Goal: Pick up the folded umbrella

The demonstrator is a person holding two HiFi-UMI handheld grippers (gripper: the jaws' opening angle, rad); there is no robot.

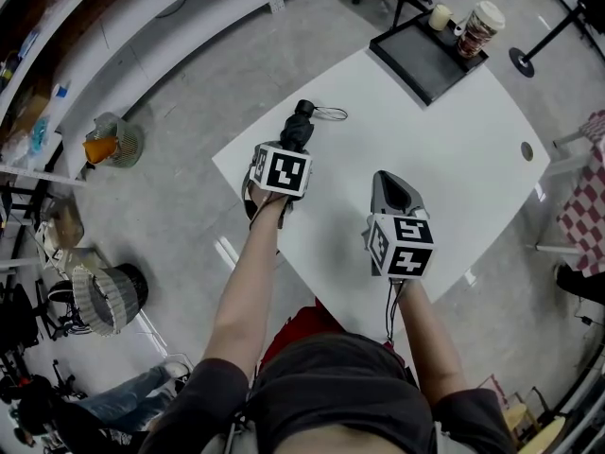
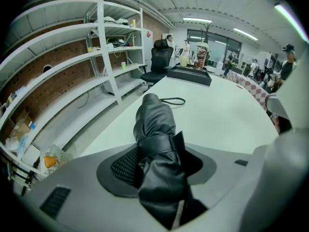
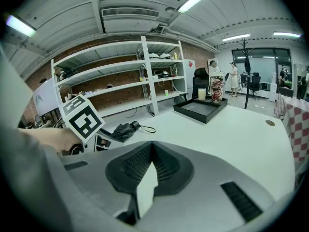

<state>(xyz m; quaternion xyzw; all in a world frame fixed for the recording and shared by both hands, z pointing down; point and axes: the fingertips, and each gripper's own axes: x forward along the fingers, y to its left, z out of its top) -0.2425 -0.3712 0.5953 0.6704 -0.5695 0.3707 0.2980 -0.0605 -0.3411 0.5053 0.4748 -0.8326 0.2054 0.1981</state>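
We hold the left gripper tilted down over the folded umbrella. Its jaws stand wide, one on each side of the black bundle. The umbrella's strapped middle fills most of the gap between the pads, but we cannot see that they press on it. The umbrella lies on the white table directly under this gripper. Its far end points straight ahead of the jaws, and its thin wrist loop lies flat on the tabletop just past that end.

We hold the right gripper beside the left one, well apart from it and clear of the umbrella. Its jaws are brought together at the tips and nothing is between them. From this gripper the umbrella lies ahead and to the left, just beyond the left gripper's marker cube.

Far ahead of the right gripper, at the table's opposite edge, sits a black tray. A patterned cup and a small cream cup stand at its far end.
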